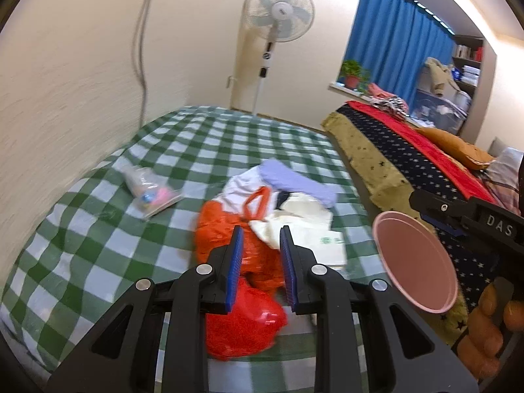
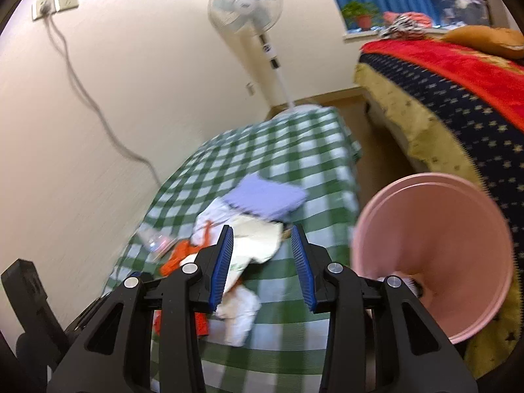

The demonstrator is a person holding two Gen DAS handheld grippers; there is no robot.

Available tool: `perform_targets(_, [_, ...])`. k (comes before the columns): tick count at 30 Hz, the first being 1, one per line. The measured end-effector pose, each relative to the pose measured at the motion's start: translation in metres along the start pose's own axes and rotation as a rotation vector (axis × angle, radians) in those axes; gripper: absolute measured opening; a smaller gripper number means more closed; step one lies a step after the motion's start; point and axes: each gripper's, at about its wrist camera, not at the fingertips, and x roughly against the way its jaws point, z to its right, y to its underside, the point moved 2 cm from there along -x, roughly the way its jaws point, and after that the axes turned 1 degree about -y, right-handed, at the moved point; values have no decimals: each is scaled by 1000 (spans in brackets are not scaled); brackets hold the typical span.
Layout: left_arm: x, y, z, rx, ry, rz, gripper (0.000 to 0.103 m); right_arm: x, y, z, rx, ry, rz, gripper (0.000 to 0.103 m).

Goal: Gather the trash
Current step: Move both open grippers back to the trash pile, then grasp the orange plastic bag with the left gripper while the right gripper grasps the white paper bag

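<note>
On the green-checked bedcover (image 1: pixel 98 255), a heap of litter is lying in the middle: an orange plastic bag (image 1: pixel 242 294), a white bag (image 1: pixel 311 229) with a green mark, and a pale purple cloth (image 1: pixel 298 180) resting across the far side of the pile. Off toward the wall, a clear plastic packet (image 1: pixel 150 190) with pink and blue bits inside is lying apart from the heap.

Over the orange plastic bag, the left gripper (image 1: pixel 261 239) is hovering with its jaws spread and nothing between the blue pads (image 1: pixel 234 268); whether it is touching the bag cannot be told. To its right, a pink bin (image 1: pixel 414 262) is sitting tilted, its mouth facing the camera, beside a bed draped in a star-patterned blanket (image 1: pixel 425 170) with a red throw (image 1: pixel 422 137) on top.

From the right wrist view, the right gripper (image 2: pixel 262 239) is pointing at the white bag (image 2: pixel 258 239) and purple cloth (image 2: pixel 265 198), its jaws also standing apart and holding nothing. Close by on the right, the pink bin (image 2: pixel 435 255) is filling much of that side, and something small is lying at its bottom, too blurred to name.

Behind the bedcover, a standing fan (image 2: pixel 245 8) is standing against the cream wall, and a grey cable (image 2: pixel 85 95) is hanging from a wall socket (image 2: pixel 55 3). Blue curtains (image 1: pixel 393 39) and a potted plant (image 1: pixel 353 73) are showing by the window.
</note>
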Motion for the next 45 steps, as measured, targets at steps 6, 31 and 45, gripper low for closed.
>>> perform_targets(6, [-9, 1, -20, 63, -54, -9, 23, -33, 15, -11, -22, -47, -103, 38])
perform_targets(31, [-55, 11, -29, 143, -12, -132, 29, -50, 15, -22, 23, -71, -118, 2])
perform_targets(45, [-23, 0, -19, 58, -57, -28, 14, -6, 6, -34, 186, 4, 22, 2])
